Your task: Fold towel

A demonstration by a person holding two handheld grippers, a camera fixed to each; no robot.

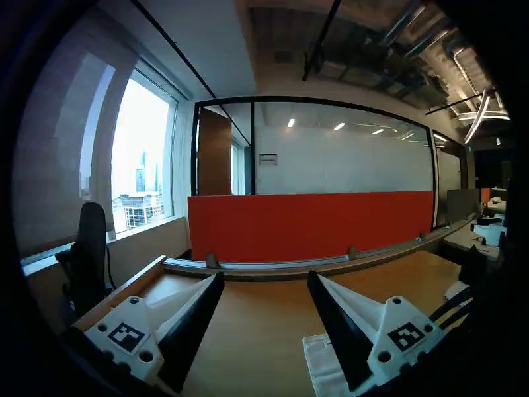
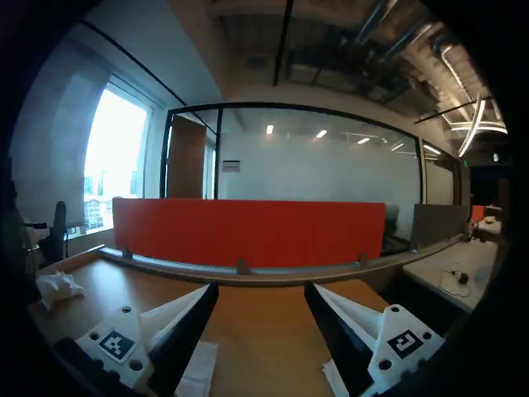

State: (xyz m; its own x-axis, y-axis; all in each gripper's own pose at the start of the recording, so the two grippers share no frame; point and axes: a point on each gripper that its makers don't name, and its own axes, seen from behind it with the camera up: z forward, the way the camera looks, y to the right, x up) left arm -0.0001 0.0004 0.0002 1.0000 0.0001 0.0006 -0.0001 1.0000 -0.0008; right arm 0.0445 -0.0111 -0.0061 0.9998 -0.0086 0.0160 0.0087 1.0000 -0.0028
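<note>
Towel (image 2: pixel 198 370) lies on the table (image 2: pixel 264 331) just under your right gripper (image 2: pixel 260 286), nearer than your left gripper (image 1: pixel 264 274), which has it lower right. Both pairs of fingers spread wide, empty.

Wooden table (image 1: pixel 264 317) backed by a low red partition (image 1: pixel 311 225). Glass-walled room (image 1: pixel 344 152) behind it, recessed lights on. Large window (image 1: pixel 142 159) at left admits daylight and shows city buildings. Black office chair (image 1: pixel 89 258) stands beneath it. Ceiling (image 1: pixel 397 40) open, with pipes and ducts exposed. White desk (image 2: pixel 449 264) adjoins at right.
</note>
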